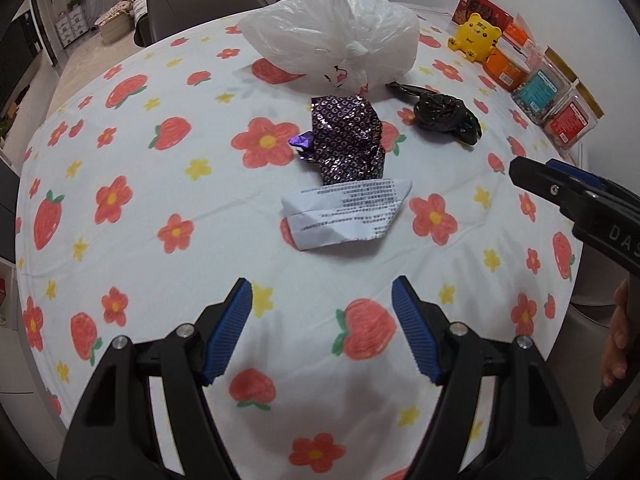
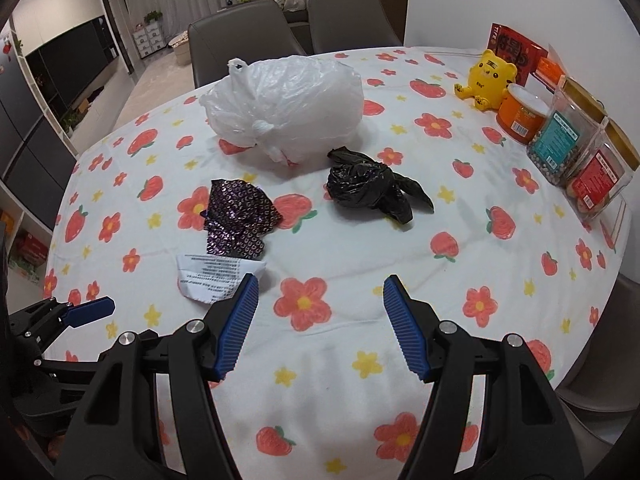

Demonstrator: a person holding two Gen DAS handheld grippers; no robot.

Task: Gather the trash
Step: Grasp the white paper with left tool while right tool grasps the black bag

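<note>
On the flowered tablecloth [image 1: 168, 184] four bits of trash lie clustered; in the left wrist view the tied white plastic bag [image 1: 332, 36] sits at twelve o'clock, the crumpled black bag [image 1: 444, 114] at about one o'clock beside it, the shiny purple wrapper [image 1: 348, 140] just above centre, and the folded white printed paper [image 1: 344, 212] nearest, touching the wrapper's lower edge. Jars and a yellow tiger toy [image 1: 476, 36] line the two o'clock rim; these look like keepers, not trash.

Both tools are empty with jaws apart: the left gripper [image 1: 322, 328] hangs short of the paper, the right gripper [image 2: 318, 324] likewise, its left pad overlapping the paper's corner in its own view, the black bag at twelve o'clock.

Judged from this, the step is the approach; the left should come low over the flat paper and pinch a raised fold, since thin sheet slips; the right suits the black bag's bunched middle; avoid snagging the cloth.
</note>
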